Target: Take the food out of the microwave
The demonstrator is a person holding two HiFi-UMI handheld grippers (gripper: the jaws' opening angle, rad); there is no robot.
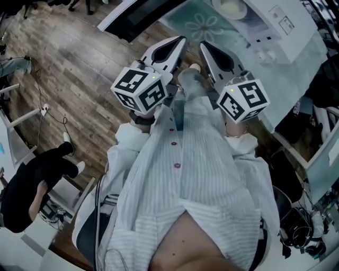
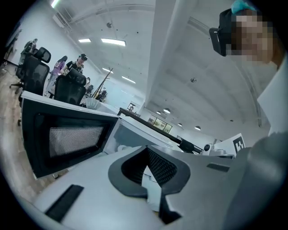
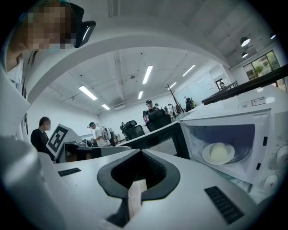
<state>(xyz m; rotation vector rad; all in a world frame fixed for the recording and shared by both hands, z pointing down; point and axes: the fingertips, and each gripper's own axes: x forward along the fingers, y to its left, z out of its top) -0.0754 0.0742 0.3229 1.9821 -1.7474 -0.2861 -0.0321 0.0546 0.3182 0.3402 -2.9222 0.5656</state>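
A white microwave (image 1: pixel 280 26) stands on a table with its dark door (image 1: pixel 143 16) swung open to the left. Inside, a pale round piece of food (image 3: pixel 218 152) sits on a white plate (image 3: pixel 207 157); the head view catches that plate (image 1: pixel 230 8) at the top edge. Both grippers are held close to the person's chest and point toward the oven, well short of it. My left gripper (image 1: pixel 180 42) is shut with nothing in it, facing the open door (image 2: pixel 67 139). Beside it, my right gripper (image 1: pixel 204 47) is shut and empty too, its jaws (image 3: pixel 135 193) closed together.
A light patterned cloth (image 1: pixel 201 24) covers the table under the microwave. The oven's knobs (image 3: pixel 271 179) sit at its right side. Wood flooring (image 1: pixel 79 69) lies to the left, where a person in black (image 1: pixel 37 180) sits. Office chairs (image 2: pixel 74 87) and standing people fill the background.
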